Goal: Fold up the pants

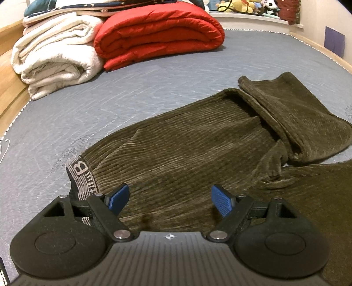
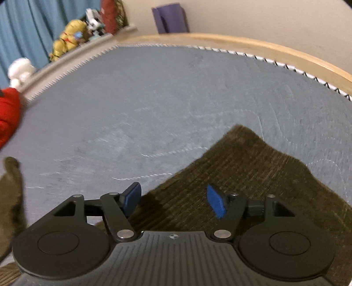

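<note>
Olive-brown corduroy pants [image 1: 193, 154] lie on the grey mattress [image 1: 132, 88], their grey printed waistband [image 1: 81, 178] at the near left and a leg end folded over at the right [image 1: 297, 114]. My left gripper [image 1: 170, 200] is open and empty just above the fabric near the waistband. In the right wrist view a pointed corner of the pants [image 2: 242, 171] lies on the mattress [image 2: 154, 110]. My right gripper [image 2: 173, 201] is open and empty over that fabric's left edge. This view is motion-blurred.
A folded red quilt [image 1: 158, 35] and a folded cream blanket [image 1: 55, 55] lie at the far left of the mattress. Plush toys [image 1: 246, 5] sit on a ledge behind. The wooden bed frame [image 2: 264, 47] rims the mattress.
</note>
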Demonstrator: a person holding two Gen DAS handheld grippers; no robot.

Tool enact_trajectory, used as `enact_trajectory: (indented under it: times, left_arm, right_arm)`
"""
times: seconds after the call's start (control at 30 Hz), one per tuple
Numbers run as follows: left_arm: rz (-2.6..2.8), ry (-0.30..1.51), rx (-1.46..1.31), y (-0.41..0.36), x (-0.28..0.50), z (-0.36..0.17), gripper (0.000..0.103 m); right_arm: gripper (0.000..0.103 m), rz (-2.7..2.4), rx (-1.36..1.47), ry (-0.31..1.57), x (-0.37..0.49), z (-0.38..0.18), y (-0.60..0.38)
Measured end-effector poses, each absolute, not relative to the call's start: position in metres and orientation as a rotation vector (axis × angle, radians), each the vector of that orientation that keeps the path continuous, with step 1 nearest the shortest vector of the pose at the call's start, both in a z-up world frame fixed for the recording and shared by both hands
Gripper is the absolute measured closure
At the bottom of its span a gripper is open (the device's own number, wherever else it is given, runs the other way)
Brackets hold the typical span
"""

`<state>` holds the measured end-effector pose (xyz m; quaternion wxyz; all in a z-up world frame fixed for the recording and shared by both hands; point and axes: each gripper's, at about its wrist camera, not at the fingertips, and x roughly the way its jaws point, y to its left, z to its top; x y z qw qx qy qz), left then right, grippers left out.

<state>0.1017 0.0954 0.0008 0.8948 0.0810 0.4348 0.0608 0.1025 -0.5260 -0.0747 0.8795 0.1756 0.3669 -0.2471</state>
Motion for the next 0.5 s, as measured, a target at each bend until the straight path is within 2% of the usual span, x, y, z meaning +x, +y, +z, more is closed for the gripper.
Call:
enact_trajectory:
  times: [0.03, 0.07, 0.13, 0.17, 0.23, 0.27, 0.33, 0.43, 0.5]
  left_arm:
    - [0.127, 0.903, 0.166, 0.096, 0.103, 0.000, 0.017]
    - [0.127, 0.905, 0.167, 0.097, 0.103, 0.000, 0.017]
    - [0.126, 0.911, 0.174, 0.096, 0.104, -0.002, 0.017]
    - [0.125, 0.913, 0.177, 0.096, 0.103, -0.002, 0.017]
    - [0.121, 0.917, 0.181, 0.096, 0.102, -0.003, 0.017]
    - [0.114, 0.916, 0.183, 0.096, 0.100, -0.003, 0.017]
    - [0.099, 0.913, 0.192, 0.097, 0.098, -0.002, 0.017]
    - [0.072, 0.919, 0.185, 0.101, 0.095, -0.003, 0.017]
    - [0.043, 0.924, 0.160, 0.104, 0.094, -0.004, 0.018]
  right_arm:
    - [0.035, -0.534, 0.291, 0.786, 0.110, -0.078, -0.518]
    - [0.043, -0.567, 0.215, 0.800, 0.117, -0.081, -0.510]
    - [0.073, -0.618, 0.129, 0.797, 0.127, -0.083, -0.502]
    - [0.091, -0.645, 0.119, 0.785, 0.129, -0.081, -0.503]
    - [0.096, -0.673, 0.149, 0.722, 0.128, -0.077, -0.516]
    - [0.103, -0.699, 0.121, 0.705, 0.129, -0.077, -0.521]
    - [0.103, -0.782, 0.048, 0.678, 0.127, -0.079, -0.534]
    - [0.103, -0.768, 0.245, 0.690, 0.113, -0.082, -0.559]
    - [0.099, -0.719, 0.261, 0.665, 0.111, -0.073, -0.555]
